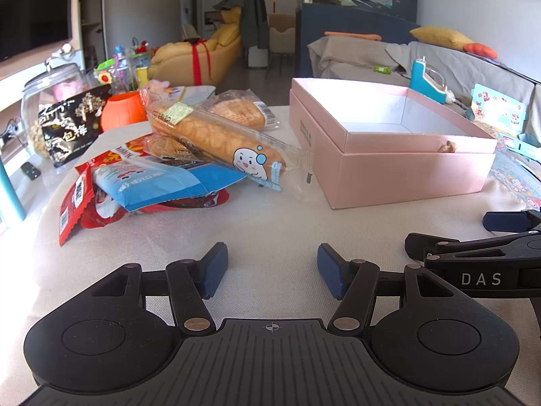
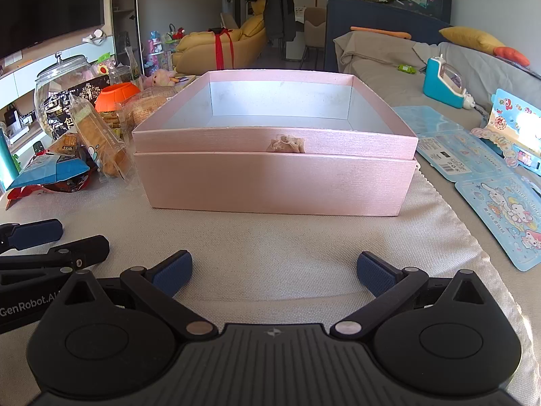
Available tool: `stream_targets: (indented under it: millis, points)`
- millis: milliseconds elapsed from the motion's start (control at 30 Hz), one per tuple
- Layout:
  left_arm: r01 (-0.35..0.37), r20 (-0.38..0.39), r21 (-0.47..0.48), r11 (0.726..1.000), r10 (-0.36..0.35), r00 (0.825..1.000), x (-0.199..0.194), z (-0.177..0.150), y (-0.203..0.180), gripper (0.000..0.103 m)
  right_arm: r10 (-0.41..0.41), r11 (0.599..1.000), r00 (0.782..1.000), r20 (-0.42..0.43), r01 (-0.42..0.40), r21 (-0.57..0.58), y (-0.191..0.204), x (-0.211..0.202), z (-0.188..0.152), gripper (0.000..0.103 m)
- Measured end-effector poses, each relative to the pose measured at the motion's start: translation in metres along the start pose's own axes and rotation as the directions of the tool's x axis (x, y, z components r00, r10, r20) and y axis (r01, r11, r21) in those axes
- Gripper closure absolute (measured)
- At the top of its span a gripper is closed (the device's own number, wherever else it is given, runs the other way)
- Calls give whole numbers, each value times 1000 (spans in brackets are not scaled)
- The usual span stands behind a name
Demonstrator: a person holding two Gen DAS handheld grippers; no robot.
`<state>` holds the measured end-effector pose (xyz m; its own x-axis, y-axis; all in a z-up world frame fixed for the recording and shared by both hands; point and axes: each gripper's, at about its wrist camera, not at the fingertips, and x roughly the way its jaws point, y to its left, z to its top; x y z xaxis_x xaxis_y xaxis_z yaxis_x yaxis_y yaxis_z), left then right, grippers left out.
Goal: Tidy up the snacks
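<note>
— How far along are you with the snacks?

— Not begun, by my judgement. The pink box (image 2: 275,176) sits open on the desk (image 2: 287,253) with nothing that I can see inside it. My left gripper (image 1: 272,270) and right gripper (image 2: 274,274) both have their jaws released, holding nothing, just in front of the box.

— And where are the snacks?

— All heaped to the left of the box. I count two long bread loaves in clear wrap, the nearer bread loaf (image 1: 216,138) lying on top of the heap, one blue packet (image 1: 162,182), one red packet (image 1: 76,203) and a black bag (image 1: 72,125) farther left (more may be buried underneath). Everything remains to be moved.
</note>
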<state>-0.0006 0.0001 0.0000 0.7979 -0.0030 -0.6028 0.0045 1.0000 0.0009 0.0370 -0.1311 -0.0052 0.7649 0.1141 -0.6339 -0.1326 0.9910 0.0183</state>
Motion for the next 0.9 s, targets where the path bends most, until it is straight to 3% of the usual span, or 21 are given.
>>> stream_targets:
  millis: [667,733,800,900]
  points:
    - [1,0,36,999,-1,1000,-1,0,-1,39,0,1000,1000,0,0,0,-1,0,0,0]
    - [20,-17,54,998,-19,1000,-1,4,2,39,2,1000,1000,-1,-2,1,-1,-1,-1,0]
    - [59,-54,15,998,-58,997,-4,8,12,40,14,1000,1000,-16,-14,-14,-2,-2,1,0]
    - [121,-50,5,993,-121,991,-19,17,30,40,48,999,993,-103,-50,-11,-7,3,13,0]
